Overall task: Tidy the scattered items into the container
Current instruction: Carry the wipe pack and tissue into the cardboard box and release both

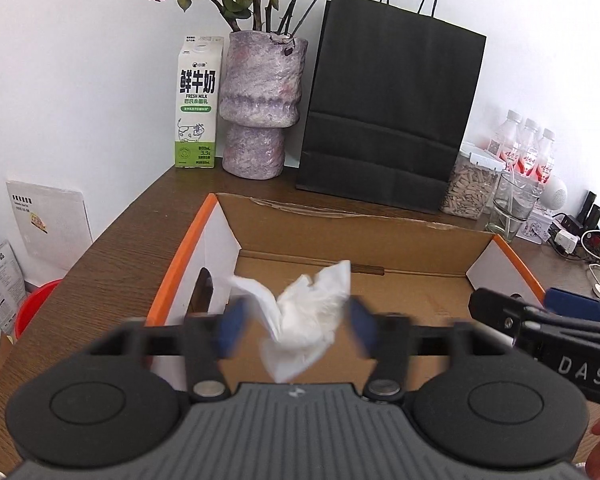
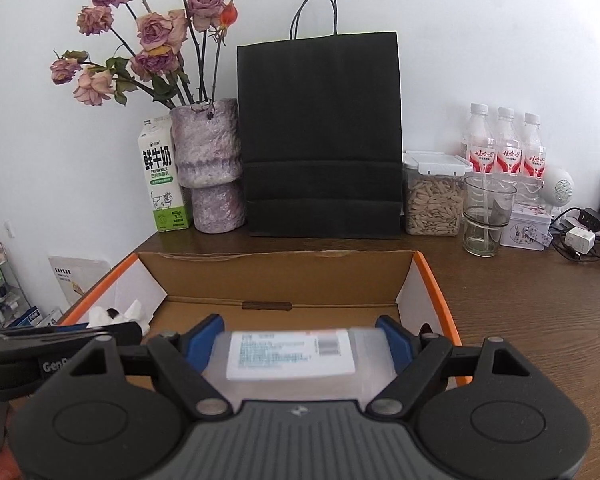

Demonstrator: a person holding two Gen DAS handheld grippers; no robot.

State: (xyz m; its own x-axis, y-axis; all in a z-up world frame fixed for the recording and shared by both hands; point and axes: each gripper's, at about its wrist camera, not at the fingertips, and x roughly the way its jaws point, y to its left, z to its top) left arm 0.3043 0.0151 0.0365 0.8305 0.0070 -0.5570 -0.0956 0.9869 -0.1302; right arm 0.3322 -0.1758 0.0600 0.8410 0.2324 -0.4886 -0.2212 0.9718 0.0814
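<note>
Hanging over the cardboard box (image 1: pixel 380 240), both pairs of tongs pointed down into it. The left gripper (image 1: pixel 294 330) stood wide open — its blue pads (image 1: pixel 230 330) blurred and well clear on either side of a crumpled white tissue (image 1: pixel 304 316), which sat between them, touched by neither, above the near left part of the box floor (whether it had already landed I could not tell). The right gripper (image 2: pixel 300 340) was spread wide as well, with a clear plastic case (image 2: pixel 292 356) bearing a white printed label between its pads (image 2: pixel 396 340); the case was blurred, and I could not make out whether the pads still pressed its sides or had let go. It too was over the box, near the front edge. The box, orange along its side rims, sat on a dark wooden table (image 2: pixel 520 300) — behind it stood a black paper bag (image 2: pixel 320 140), a purple vase (image 2: pixel 208 168) of dried roses and a milk carton (image 2: pixel 162 176).
</note>
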